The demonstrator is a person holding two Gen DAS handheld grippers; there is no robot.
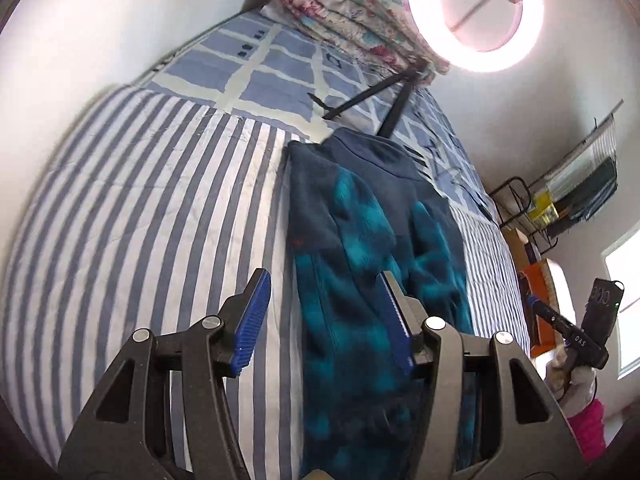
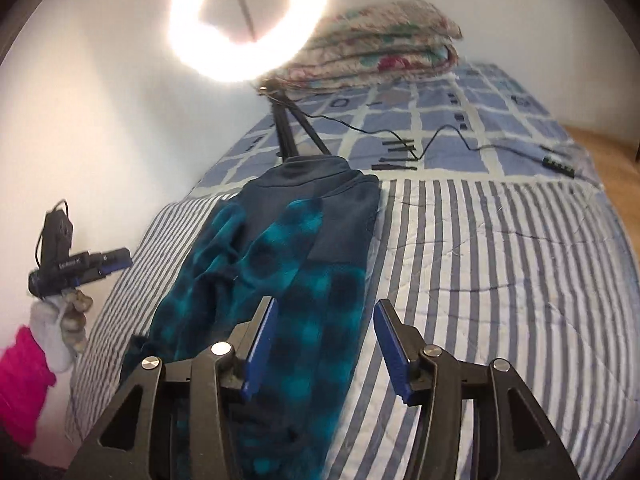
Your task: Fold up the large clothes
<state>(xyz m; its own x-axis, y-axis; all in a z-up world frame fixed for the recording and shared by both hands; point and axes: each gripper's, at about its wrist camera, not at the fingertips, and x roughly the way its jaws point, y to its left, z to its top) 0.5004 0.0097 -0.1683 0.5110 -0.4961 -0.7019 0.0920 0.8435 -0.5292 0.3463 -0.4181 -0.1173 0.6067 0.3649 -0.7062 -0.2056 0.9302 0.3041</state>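
- Left gripper (image 1: 326,316), blue-padded jaws spread wide, hovers empty above the bed.
- Right gripper (image 2: 326,346) likewise gapes empty.
- Teal-and-navy fleece jacket (image 2: 280,248) lies folded lengthwise on striped blue-white bedspread (image 2: 500,260).

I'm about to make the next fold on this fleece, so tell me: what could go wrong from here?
The fleece lies folded into a long strip with loose folds on top; with both grippers open, the left gripper or right gripper may pinch only one layer and undo it. Its collar lies right at the ring light tripod and near the cable, so dragging could snag them.
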